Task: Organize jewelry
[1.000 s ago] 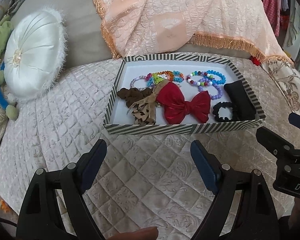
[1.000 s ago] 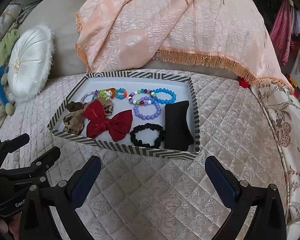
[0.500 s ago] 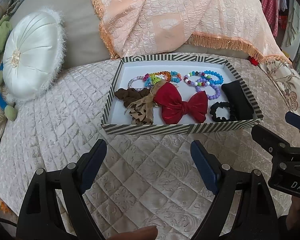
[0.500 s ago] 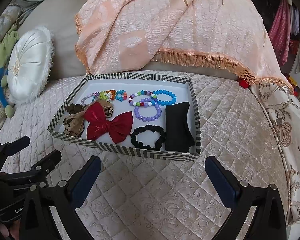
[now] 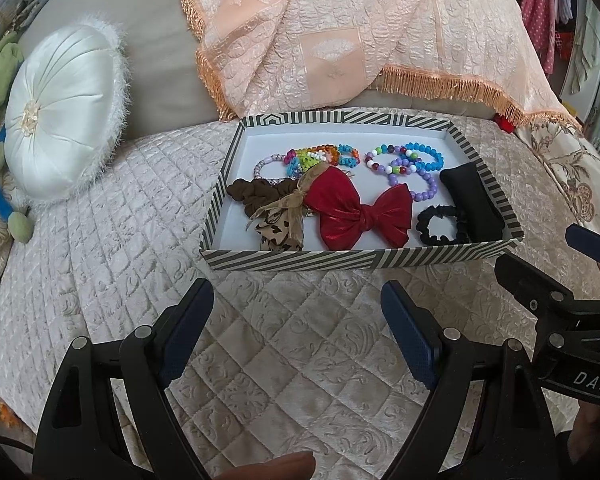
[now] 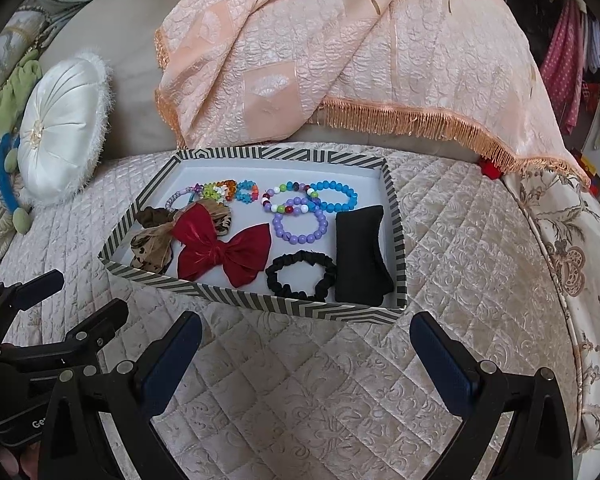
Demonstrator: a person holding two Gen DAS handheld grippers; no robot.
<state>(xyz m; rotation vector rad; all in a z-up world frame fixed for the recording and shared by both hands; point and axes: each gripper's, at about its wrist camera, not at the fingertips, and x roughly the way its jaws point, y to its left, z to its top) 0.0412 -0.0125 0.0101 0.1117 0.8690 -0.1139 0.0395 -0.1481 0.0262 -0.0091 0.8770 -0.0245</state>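
Tray (image 5: 364,258): striped, on quilted bed (image 5: 140,248).
Contents: red bow (image 5: 360,216), beaded bracelets (image 5: 412,164), black scrunchie (image 5: 440,226).
Left tongs (image 5: 296,332): spread, empty, near tray.
Right tongs (image 6: 306,354): spread, empty.

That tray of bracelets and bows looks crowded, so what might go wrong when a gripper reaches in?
The bead bracelets overlap, so pinching one may drag out its neighbours. The red bow lies over the brown scrunchie, so lifting either could disturb the other. The tray sits on soft quilt and may tip if nudged.
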